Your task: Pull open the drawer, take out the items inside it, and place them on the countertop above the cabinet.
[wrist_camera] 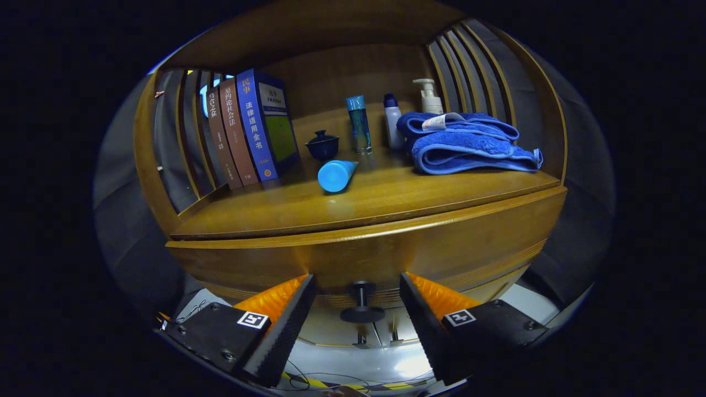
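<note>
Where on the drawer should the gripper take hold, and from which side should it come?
Probably the black knob on the drawer front. It juts out on a thin stem with a wider disc, so come straight from the front. The gripper is open, a finger on each side; close behind the disc.

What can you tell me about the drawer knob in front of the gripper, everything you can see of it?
The drawer knob is small, dark and looks like metal or plastic: a round disc on a thin stem with a collar where it meets the brown wooden drawer front. It sticks out from the closed drawer, low on its face, below the countertop. It sits between the open fingers of the gripper, and neither finger touches it.
</note>
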The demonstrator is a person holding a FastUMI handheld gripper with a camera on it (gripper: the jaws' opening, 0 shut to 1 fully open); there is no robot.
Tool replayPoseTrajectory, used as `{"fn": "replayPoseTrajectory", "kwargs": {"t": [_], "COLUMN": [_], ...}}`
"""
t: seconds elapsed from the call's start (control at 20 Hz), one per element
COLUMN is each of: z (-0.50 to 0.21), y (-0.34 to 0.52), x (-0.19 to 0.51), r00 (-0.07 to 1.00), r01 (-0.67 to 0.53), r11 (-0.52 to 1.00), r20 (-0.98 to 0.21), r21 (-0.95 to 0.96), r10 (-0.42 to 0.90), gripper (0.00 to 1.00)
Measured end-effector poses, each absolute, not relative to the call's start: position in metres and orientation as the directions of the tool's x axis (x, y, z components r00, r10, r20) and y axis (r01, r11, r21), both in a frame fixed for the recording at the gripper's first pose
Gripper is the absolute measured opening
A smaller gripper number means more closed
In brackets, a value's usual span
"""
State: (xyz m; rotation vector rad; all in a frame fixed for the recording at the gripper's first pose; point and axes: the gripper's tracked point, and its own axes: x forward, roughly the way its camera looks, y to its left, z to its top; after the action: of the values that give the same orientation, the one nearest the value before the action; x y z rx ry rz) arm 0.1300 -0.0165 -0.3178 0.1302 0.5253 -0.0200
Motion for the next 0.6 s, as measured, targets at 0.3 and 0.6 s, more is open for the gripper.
{"fn": "replayPoseTrajectory", "kwargs": {"t": [0.3, 0.6], "z": [-0.318, -0.29], "y": [-0.017, -0.016], "x": [0.129, 0.116], "r00": [0.868, 0.896], "r01": [0.061, 0.067], "r11": [0.993, 0.995], "r20": [-0.496, -0.444], "r21": [0.097, 0.075], "r10": [-0.004, -0.027], "gripper": [1.0, 1.0]}}
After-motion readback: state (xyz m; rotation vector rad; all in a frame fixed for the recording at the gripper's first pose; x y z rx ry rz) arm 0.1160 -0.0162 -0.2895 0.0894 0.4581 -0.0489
